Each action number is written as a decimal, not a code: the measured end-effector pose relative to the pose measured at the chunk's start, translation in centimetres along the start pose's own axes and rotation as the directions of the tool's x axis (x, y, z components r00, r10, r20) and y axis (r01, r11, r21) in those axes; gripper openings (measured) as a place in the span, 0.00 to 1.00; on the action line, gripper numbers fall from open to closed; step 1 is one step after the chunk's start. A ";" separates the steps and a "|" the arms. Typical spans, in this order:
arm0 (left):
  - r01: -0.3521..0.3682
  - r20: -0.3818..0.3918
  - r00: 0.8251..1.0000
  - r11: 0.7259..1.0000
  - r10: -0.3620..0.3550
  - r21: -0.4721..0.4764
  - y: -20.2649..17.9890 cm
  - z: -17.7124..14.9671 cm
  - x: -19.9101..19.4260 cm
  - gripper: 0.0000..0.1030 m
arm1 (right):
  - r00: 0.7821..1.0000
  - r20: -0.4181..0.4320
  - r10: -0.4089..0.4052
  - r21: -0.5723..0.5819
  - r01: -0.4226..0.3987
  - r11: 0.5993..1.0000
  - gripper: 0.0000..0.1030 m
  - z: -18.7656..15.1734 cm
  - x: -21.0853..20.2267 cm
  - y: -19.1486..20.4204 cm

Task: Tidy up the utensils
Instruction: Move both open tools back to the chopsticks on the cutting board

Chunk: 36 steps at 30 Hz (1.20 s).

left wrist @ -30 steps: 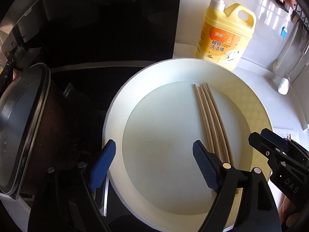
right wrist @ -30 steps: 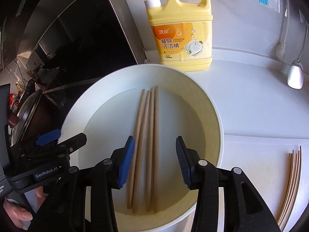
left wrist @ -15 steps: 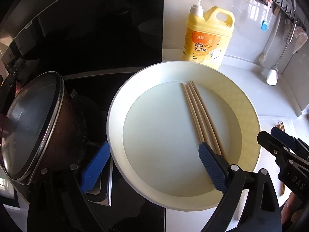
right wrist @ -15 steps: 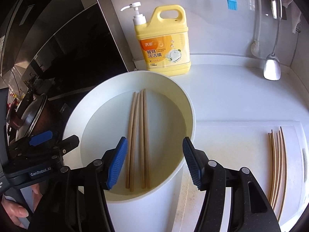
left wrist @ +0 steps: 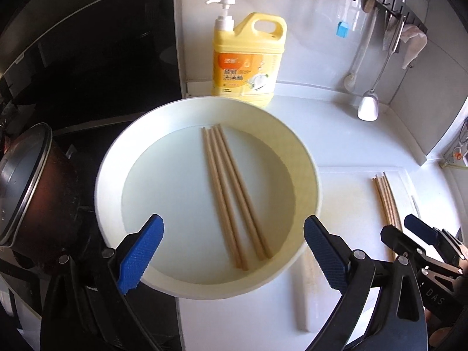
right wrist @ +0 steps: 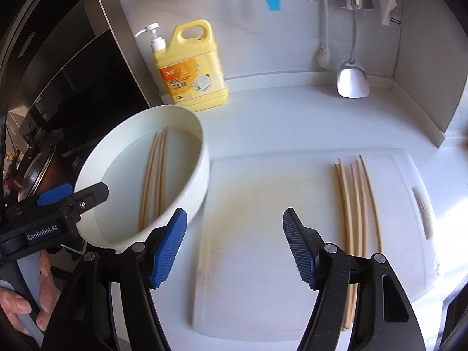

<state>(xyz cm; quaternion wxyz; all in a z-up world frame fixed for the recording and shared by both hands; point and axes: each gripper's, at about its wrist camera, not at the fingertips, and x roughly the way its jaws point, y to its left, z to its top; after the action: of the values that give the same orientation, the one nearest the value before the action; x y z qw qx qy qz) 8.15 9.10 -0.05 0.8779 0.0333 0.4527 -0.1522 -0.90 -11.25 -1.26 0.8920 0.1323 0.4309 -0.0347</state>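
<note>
Left wrist view: one white bowl (left wrist: 204, 280) fills the centre of the frame. Four wooden chopsticks in the bowl (left wrist: 231, 193) lie side by side on its floor, running from upper centre to lower centre. The left gripper (left wrist: 234, 251) sits at the bottom of the frame with jaws spread wide and opening; both blue pads stand above the near part of the bowl, and nothing is pinched between them. One yellow detergent bottle (left wrist: 247, 61) with a pump stands at upper centre, behind the bowl. One lidded pot (left wrist: 26, 187) is at the left edge.

Right wrist view: one white cutting board (right wrist: 263, 234) covers the centre and right of the frame. Five chopsticks on the board (right wrist: 355, 201) lie close together at centre right, their lower ends hidden behind the right finger. The right gripper (right wrist: 235, 245) hovers over bare board at lower centre, jaws spread and opening, holding nothing. The bowl is at centre left, just beside the board's left edge. One metal spatula (right wrist: 352, 82) and one blue brush (right wrist: 273, 1) hang at the top. One hand (right wrist: 26, 301) grips the left gripper's handle at lower left
</note>
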 end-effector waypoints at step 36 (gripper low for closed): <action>-0.026 0.051 0.998 0.997 0.023 0.069 -23.5 -7.6 8.2 0.94 | 0.996 0.093 -0.008 0.041 0.004 0.999 0.65 -5.8 1.5 -23.4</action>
<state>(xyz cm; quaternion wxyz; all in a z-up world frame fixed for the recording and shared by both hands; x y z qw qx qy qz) -0.39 -13.67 -9.25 0.8891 0.0654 0.4246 -0.1579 -8.50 -32.11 -10.65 0.9080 0.1474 0.3886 -0.0522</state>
